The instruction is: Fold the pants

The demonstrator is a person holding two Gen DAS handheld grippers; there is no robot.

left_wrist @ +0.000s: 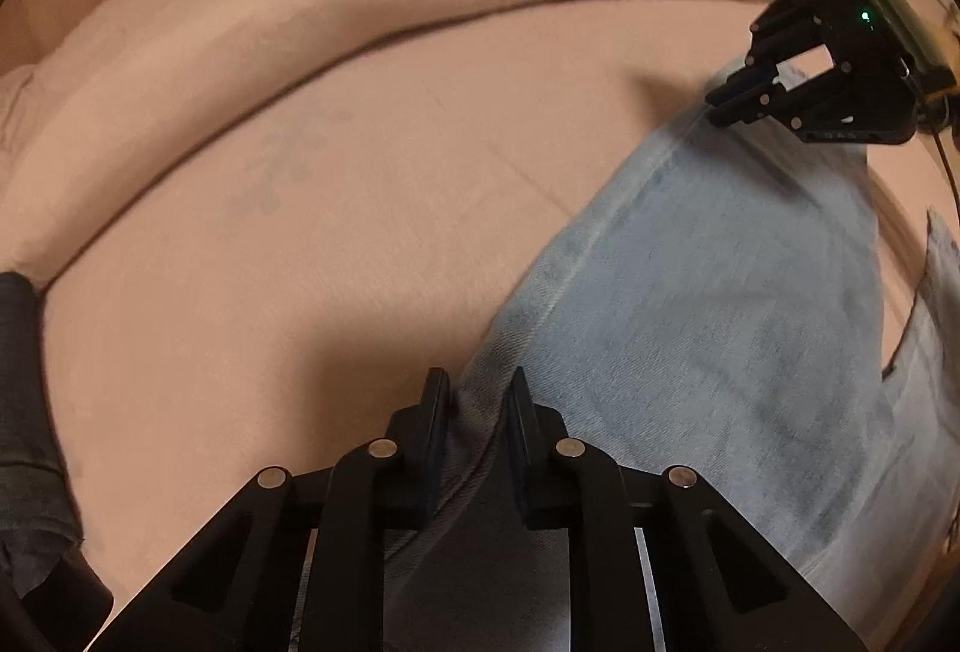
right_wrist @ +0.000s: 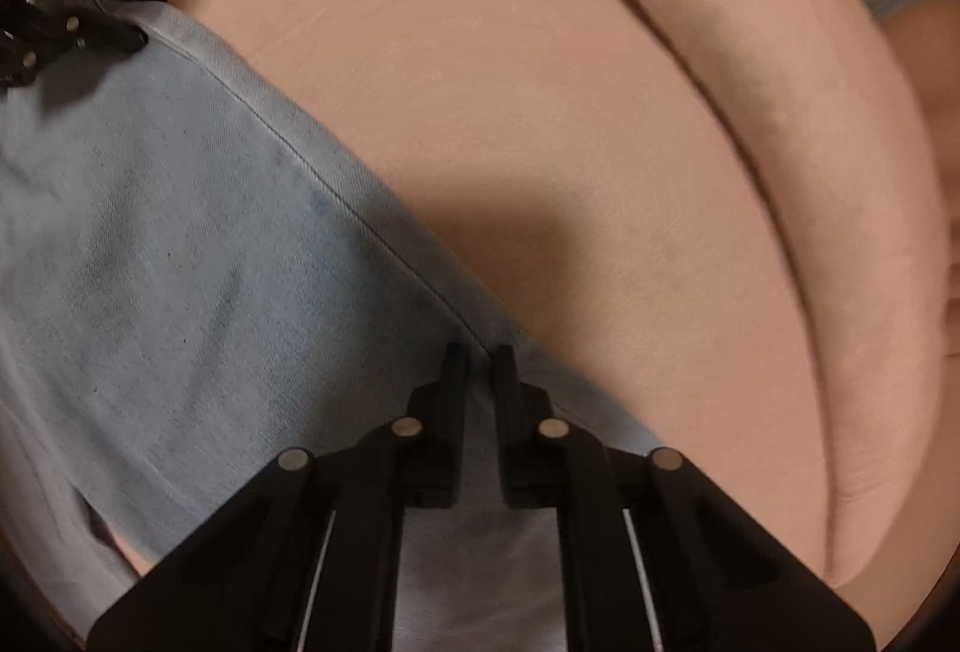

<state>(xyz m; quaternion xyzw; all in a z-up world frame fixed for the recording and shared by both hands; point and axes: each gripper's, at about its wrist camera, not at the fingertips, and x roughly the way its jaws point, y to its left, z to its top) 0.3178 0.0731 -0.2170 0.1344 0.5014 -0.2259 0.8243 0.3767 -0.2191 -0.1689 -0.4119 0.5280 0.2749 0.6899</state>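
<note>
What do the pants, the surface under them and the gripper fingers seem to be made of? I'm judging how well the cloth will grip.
Pants: light blue denim, apparently; diagonal twill weave, faded patches, stitched seam. Matte.
Bed cover: soft pinkish woven fabric, matte, faintly creased; fibre unclear.
Left gripper and right gripper: black matte fingers, likely plastic, with shiny metal pivot pins. Both pinch the pants' edge.

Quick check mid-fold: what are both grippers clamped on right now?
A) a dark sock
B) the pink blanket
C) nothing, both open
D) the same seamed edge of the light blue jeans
D: the left gripper and right gripper each pinch the seamed edge of the jeans, over the pink bed cover.
</note>
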